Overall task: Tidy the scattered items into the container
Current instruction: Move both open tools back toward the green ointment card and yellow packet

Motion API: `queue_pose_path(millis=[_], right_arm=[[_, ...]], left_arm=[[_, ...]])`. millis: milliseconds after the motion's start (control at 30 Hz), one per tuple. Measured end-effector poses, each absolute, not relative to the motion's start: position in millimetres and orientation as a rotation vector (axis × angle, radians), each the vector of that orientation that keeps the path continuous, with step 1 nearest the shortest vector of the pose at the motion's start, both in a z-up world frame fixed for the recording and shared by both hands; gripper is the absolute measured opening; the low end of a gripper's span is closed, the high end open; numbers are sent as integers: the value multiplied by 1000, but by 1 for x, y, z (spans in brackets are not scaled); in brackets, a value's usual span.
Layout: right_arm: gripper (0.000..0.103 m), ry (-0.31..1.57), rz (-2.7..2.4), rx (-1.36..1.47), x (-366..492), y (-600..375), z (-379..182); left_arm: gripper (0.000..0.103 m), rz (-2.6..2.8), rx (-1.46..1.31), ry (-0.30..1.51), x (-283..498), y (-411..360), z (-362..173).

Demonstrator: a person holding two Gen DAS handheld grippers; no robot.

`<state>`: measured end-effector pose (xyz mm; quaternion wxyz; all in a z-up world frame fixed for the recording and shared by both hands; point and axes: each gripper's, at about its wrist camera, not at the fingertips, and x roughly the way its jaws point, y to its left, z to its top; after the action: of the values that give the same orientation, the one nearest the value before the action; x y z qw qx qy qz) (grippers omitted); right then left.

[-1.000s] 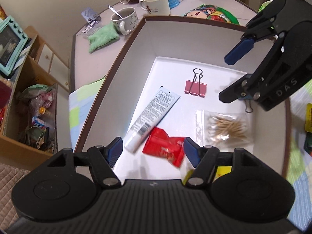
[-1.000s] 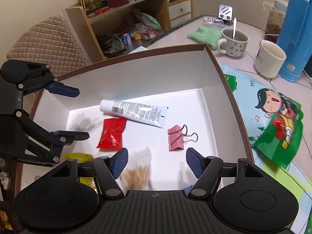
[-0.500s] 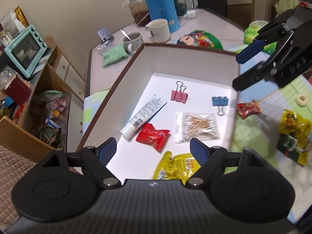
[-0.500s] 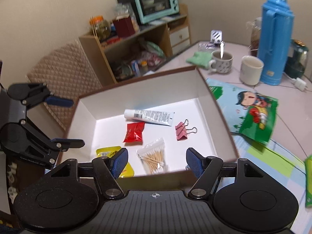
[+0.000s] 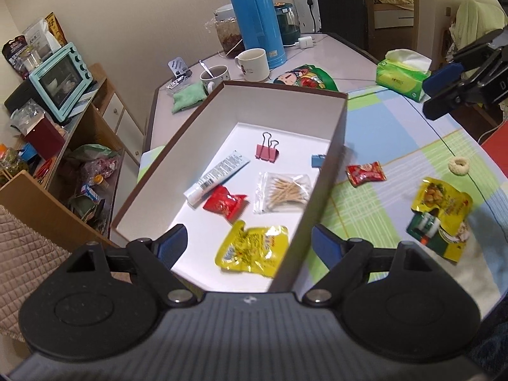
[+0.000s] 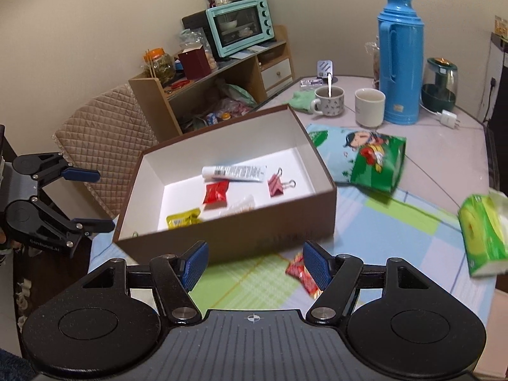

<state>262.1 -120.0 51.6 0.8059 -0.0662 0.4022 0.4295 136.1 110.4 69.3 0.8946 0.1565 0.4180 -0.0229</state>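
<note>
Box: the box [image 5: 337,146] stands on the worktop [image 5: 393,133] with its top off; inside lie a tube [image 5: 217,176], a pink clip [image 5: 267,152], a blue clip [image 5: 317,160] against the right wall, a red sachet [image 5: 224,202], a bag of swabs [image 5: 284,190] and a yellow packet [image 5: 252,250].
Still out: a red packet [image 5: 365,174] lies just beside the box's right wall; farther right are a yellow pouch [image 5: 444,203] with a green bottle [image 5: 427,225] on it, and a pale ring [image 5: 458,165].
Left hand-held gripper [image 5: 249,241]: fingers spread wide, nothing between them, raised over the near end of the box.
Right hand-held gripper [image 6: 255,262]: fingers spread wide, empty, low over the worktop in front of the box; the red packet [image 6: 301,274] sits by its right finger.
Step, as I judge it: the right one looks best placed for the red packet. Centre the packet between the fingers, come down flat to the cloth, pinch across its crimped edge, lift clear of the box wall before crossing it.
Risk: thin foil can slide out; the checked cloth may bunch under the fingers.
Around: flask [image 6: 400,60], two mugs [image 6: 330,100], a snack bag [image 6: 376,163] and a tissue pack [image 6: 482,235], all clear of the path.
In the way: only the box's near wall.
</note>
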Motion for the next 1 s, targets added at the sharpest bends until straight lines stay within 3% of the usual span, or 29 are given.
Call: queue_pose_path(millis=[1000], right_arm=[[69, 1025, 698, 42, 194, -251, -8]], left_arm=[[83, -127, 180, 934, 70, 37, 15]])
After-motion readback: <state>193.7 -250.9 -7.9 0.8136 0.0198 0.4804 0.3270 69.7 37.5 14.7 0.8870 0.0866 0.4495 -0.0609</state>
